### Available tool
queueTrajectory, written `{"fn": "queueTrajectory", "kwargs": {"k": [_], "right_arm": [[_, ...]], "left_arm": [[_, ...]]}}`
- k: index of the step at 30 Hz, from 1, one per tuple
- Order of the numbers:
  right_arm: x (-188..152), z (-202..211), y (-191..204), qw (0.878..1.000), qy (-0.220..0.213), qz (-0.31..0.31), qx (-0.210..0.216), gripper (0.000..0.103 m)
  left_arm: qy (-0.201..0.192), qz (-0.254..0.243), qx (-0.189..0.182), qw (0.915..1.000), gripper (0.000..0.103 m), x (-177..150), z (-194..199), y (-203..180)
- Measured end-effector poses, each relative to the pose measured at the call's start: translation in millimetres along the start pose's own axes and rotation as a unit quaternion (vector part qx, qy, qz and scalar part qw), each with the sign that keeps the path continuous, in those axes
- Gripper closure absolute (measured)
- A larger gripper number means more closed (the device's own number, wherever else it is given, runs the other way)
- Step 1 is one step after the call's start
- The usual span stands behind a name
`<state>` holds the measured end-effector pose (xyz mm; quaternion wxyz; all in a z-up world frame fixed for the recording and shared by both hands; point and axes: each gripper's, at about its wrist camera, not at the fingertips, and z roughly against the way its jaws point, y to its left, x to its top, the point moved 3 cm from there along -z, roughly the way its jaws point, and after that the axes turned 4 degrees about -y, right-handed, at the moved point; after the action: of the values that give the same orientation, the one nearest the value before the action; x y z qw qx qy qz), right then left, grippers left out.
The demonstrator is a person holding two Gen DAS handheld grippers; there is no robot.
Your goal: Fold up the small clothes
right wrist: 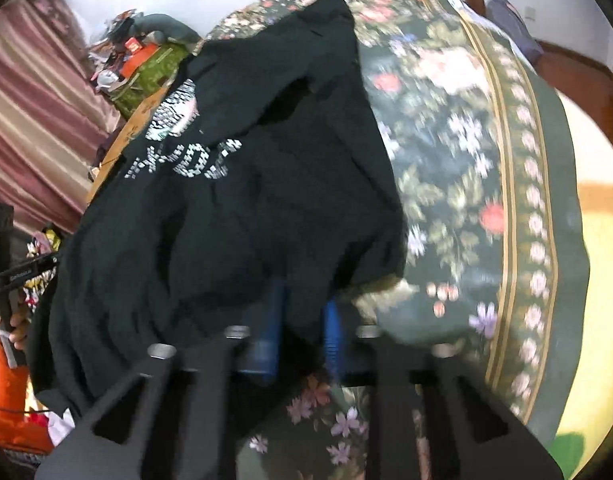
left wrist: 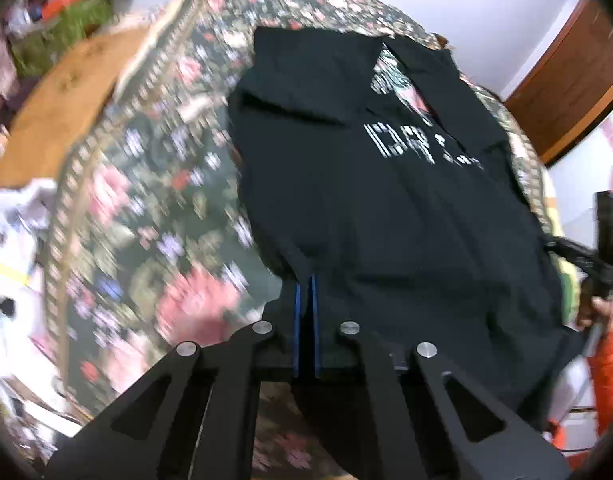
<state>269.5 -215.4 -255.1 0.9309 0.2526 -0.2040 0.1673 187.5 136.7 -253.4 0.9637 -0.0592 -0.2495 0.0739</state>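
Observation:
A black T-shirt (left wrist: 366,184) with white lettering lies on a dark floral bedspread (left wrist: 146,184). My left gripper (left wrist: 306,284) is shut on the shirt's near hem, its blue pads pressed together with cloth between them. In the right wrist view the same shirt (right wrist: 234,208) is bunched and lifted at its near edge. My right gripper (right wrist: 304,312) holds a fold of that cloth between its blue pads (right wrist: 332,332), which stand a little apart around it. The right gripper's body also shows at the right edge of the left wrist view (left wrist: 602,248).
The bedspread (right wrist: 486,184) covers a bed with a wooden frame (left wrist: 54,112). Cluttered boxes and bags (right wrist: 142,68) sit beyond the bed, by a striped curtain (right wrist: 38,120). White papers (left wrist: 10,232) lie at the left. An orange object (right wrist: 10,392) sits low left.

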Motion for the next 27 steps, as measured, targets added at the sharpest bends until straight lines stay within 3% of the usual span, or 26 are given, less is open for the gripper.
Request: {"fn": "queueTrajectory", "kwargs": {"k": [5, 8, 15, 17, 19, 21, 22, 24, 26, 27], "right_arm": [[26.7, 10.6, 8.6, 0.998, -0.042, 0.035, -0.024, 0.095], [39.5, 12.6, 6.9, 0.996, -0.061, 0.045, -0.046, 0.095], [43.7, 14.5, 12.5, 0.994, -0.065, 0.052, -0.071, 0.092], [40.2, 21.8, 14.7, 0.993, -0.066, 0.059, -0.076, 0.092], [36.2, 31.7, 13.0, 0.993, -0.063, 0.060, -0.080, 0.091], [31.9, 40.6, 12.5, 0.993, -0.061, 0.059, -0.083, 0.089], [28.8, 45.1, 12.6, 0.993, -0.061, 0.058, -0.080, 0.087], [22.6, 50.5, 13.6, 0.994, -0.058, 0.051, -0.072, 0.063], [13.6, 53.1, 15.2, 0.996, -0.055, 0.044, -0.057, 0.048], [7.4, 52.3, 17.0, 0.996, -0.051, 0.045, -0.051, 0.046]], "left_arm": [[-0.052, -0.023, 0.069, 0.9960, 0.100, 40.5, 0.6, 9.0], [-0.050, -0.028, 0.097, 0.9936, 0.100, 60.1, -16.3, 13.7], [-0.030, -0.063, 0.131, 0.9889, 0.096, 44.7, -28.3, 11.3], [-0.014, -0.064, 0.121, 0.9905, 0.086, 35.8, -22.2, 11.7], [-0.009, -0.054, 0.109, 0.9925, 0.062, 30.6, -13.7, 13.9], [-0.019, -0.043, 0.100, 0.9939, 0.046, 22.6, 1.1, 14.9], [-0.022, -0.039, 0.095, 0.9945, 0.041, 18.8, 7.8, 14.2], [-0.020, -0.032, 0.076, 0.9964, 0.040, 8.5, 18.3, 12.3], [-0.006, -0.024, 0.053, 0.9983, 0.040, -4.0, 21.8, 10.9], [0.000, -0.020, 0.045, 0.9988, 0.040, -8.1, 21.5, 8.9]]}}
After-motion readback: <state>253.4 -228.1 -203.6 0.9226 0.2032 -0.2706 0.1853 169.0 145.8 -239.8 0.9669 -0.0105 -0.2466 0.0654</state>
